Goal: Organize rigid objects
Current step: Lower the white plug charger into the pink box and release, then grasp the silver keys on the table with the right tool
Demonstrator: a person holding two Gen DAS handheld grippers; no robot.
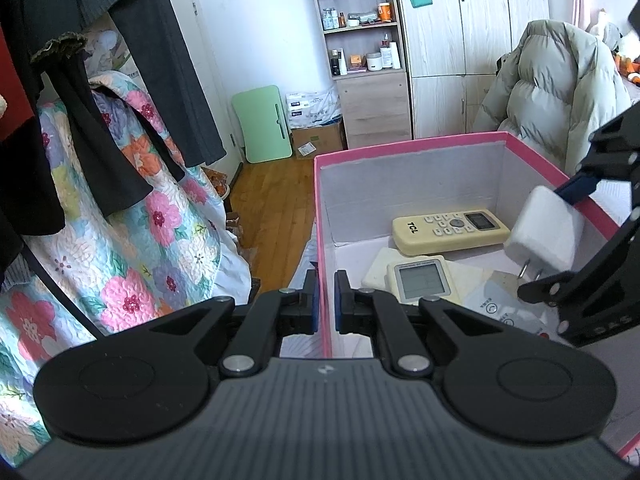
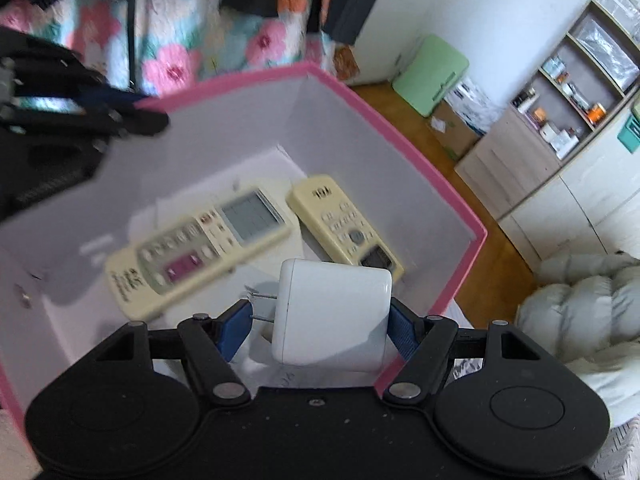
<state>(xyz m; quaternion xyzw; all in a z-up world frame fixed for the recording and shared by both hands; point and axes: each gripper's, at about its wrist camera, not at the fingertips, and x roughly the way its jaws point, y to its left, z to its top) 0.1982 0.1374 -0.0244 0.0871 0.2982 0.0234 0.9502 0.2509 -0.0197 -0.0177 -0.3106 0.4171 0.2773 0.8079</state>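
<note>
A pink box (image 1: 408,146) with white inside walls holds a cream TCL remote (image 1: 450,230), a second cream remote (image 1: 420,280) with a grey screen, and white flat items under them. My left gripper (image 1: 327,300) is shut on the box's left wall. My right gripper (image 2: 320,326) holds a white plug charger (image 2: 334,314) over the box interior, its prongs pointing left; the charger also shows in the left wrist view (image 1: 546,238). Both remotes (image 2: 200,248) (image 2: 346,226) lie below it on the box floor.
A floral quilt (image 1: 132,216) and dark hanging clothes (image 1: 80,80) are left of the box. A wooden floor, a green board (image 1: 266,122), a shelf unit (image 1: 360,40) and a wardrobe lie beyond. A pale puffer jacket (image 1: 552,88) sits at the right.
</note>
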